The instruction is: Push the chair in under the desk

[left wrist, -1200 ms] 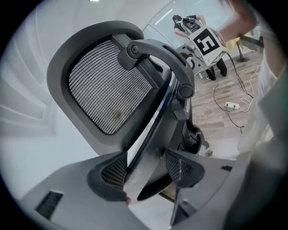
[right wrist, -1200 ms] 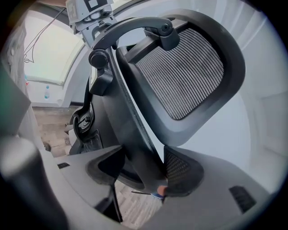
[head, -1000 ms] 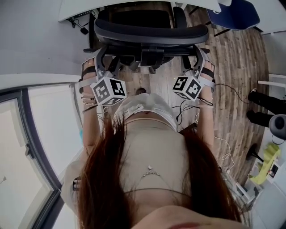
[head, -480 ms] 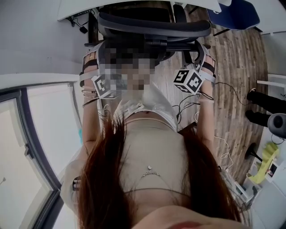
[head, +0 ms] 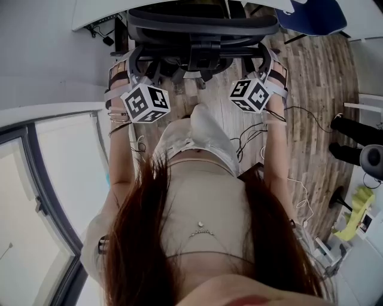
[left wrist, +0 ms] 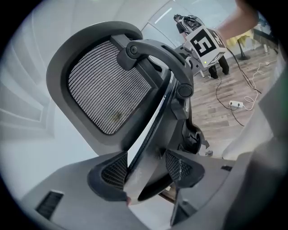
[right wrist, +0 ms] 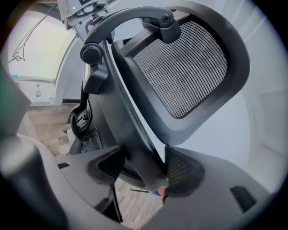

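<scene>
The left gripper (head: pixel 133 64) and the right gripper (head: pixel 264 60) each have the jaws clamped on a side edge of the back of the chair (head: pixel 203 27), so the frame stands between the jaws. Just beyond the jaws, the seat seems to be already under the tabletop (head: pixel 102 12). I judge the push nearly done; only the back must come closer to the edge.
</scene>
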